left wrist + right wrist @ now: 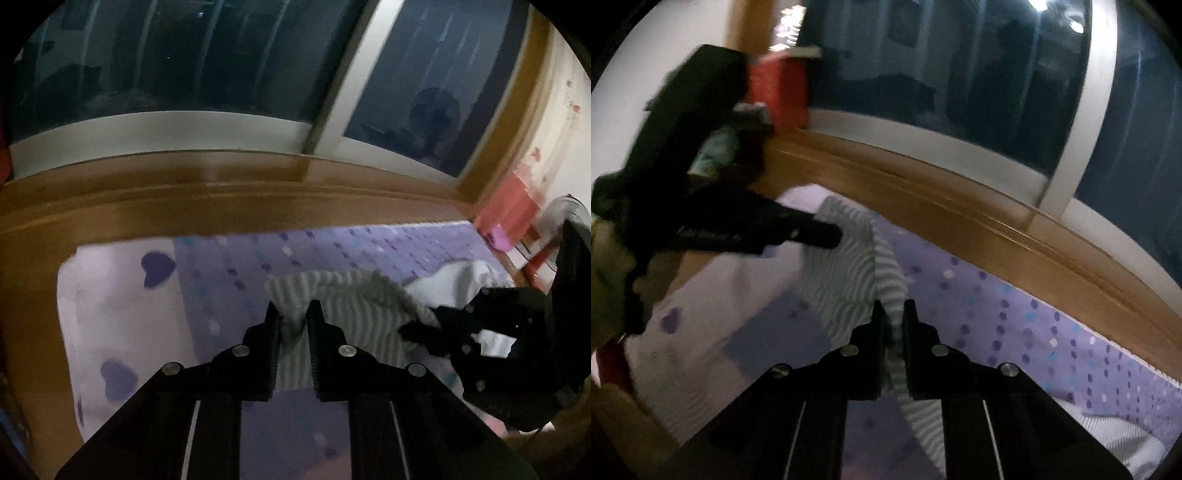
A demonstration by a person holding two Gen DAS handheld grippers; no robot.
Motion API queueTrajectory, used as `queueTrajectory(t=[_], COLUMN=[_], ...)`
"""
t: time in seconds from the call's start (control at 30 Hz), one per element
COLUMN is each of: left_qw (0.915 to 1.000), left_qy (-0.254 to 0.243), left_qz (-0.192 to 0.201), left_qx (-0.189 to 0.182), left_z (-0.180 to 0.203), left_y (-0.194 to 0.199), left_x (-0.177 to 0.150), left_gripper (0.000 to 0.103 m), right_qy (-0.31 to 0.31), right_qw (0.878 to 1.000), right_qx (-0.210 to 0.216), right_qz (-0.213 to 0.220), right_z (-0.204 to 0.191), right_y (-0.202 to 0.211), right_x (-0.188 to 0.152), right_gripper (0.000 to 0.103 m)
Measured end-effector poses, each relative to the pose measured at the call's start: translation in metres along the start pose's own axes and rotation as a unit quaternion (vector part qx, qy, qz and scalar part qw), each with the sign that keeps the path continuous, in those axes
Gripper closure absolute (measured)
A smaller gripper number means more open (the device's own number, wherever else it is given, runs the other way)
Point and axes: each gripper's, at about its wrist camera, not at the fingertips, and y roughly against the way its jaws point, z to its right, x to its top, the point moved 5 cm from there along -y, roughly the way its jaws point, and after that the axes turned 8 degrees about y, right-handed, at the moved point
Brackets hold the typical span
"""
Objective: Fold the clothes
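A grey-and-white striped garment (354,306) hangs lifted over a purple dotted bed sheet (229,273). My left gripper (294,310) is shut on one edge of it, a fold of cloth pinched between the black fingers. Off to the right, my right gripper (421,326) grips the garment's other end. In the right wrist view, my right gripper (894,308) is shut on a narrow bunched strip of the striped garment (846,266). The cloth stretches away to the left gripper (831,234), which holds its far corner. The sheet (1015,332) lies below.
A wooden sill (221,192) runs along the bed's far side beneath a dark window (221,55). A red box (506,206) stands on the sill at the right; another red box (779,92) stands behind the left gripper. More pale cloth (1108,432) lies at lower right.
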Motion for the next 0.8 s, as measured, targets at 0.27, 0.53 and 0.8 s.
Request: queueTrajectory(t=[0.27, 0.53, 0.8], left_qw=[0.9957, 0.9866, 0.9794], left_qy=[0.036, 0.108, 0.105], left_qz=[-0.074, -0.085, -0.117], left_qx=[0.044, 0.087, 0.127], left_z=[-0.006, -0.014, -0.017], left_y=[0.01, 0.04, 0.073], left_x=[-0.101, -0.145, -0.165], left_gripper=[0.086, 0.071, 0.07], right_qy=[0.023, -0.02, -0.061], right_qw=[0.995, 0.996, 0.996], right_qx=[0.054, 0.051, 0.05], right_qz=[-0.082, -0.07, -0.041], right_z=[-0.077, -0.09, -0.117], right_y=[-0.006, 0.017, 0.041], right_x=[-0.076, -0.101, -0.118], right_gripper=[0.094, 0.066, 0.062])
